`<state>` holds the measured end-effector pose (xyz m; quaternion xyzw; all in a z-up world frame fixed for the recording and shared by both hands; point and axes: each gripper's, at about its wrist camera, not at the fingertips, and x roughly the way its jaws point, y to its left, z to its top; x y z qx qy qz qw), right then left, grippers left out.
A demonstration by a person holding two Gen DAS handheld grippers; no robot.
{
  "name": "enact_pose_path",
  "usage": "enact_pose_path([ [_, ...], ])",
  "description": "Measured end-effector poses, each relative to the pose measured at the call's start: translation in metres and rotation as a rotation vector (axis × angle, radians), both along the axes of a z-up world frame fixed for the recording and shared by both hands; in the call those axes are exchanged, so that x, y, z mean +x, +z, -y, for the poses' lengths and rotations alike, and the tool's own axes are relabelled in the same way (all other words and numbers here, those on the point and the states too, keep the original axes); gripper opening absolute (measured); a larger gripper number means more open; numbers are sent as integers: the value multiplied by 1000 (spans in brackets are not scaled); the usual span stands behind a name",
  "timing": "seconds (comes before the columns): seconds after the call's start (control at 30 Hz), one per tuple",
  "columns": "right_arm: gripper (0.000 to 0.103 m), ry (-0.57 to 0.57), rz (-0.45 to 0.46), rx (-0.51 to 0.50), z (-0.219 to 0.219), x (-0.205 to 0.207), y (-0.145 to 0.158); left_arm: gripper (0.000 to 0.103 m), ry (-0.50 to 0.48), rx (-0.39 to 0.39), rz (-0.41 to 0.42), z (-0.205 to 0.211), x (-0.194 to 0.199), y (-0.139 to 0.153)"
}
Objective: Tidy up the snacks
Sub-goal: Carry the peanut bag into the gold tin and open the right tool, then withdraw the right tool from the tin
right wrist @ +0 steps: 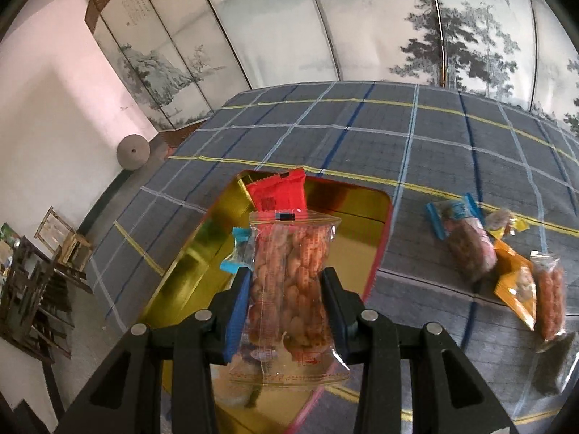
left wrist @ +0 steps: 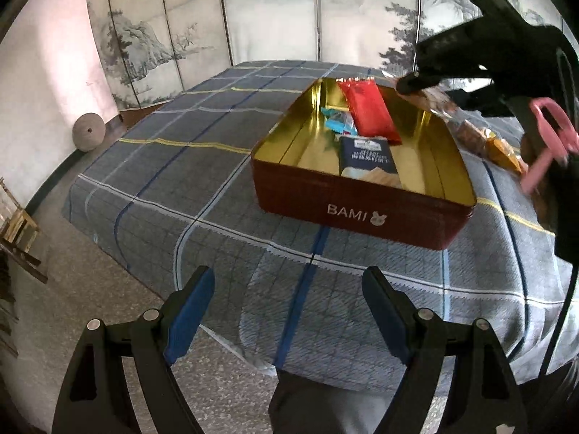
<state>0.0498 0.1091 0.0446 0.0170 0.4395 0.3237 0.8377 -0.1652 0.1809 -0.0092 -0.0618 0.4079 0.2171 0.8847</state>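
Our right gripper clamped on clear peanut packet over red gold-lined tin; left gripper apart, empty.

a dark red rectangular metal tin with a gold lining and pale lettering sits on a grey quilted cloth checked in blue, white and yellow. between the right jaws, a clear plastic packet of orange-brown peanuts; beyond it, a red foil packet.
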Motion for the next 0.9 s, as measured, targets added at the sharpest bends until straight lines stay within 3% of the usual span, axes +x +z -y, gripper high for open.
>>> enact_pose_path([
  [0.5, 41, -36, -56, -27, -22, 25, -30, 81, 2, -18, -37, -10, 4, -14],
  [0.9, 45, -48, -46, -1, -16, 21, -28, 81, -4, -24, -56, -10, 6, -18],
])
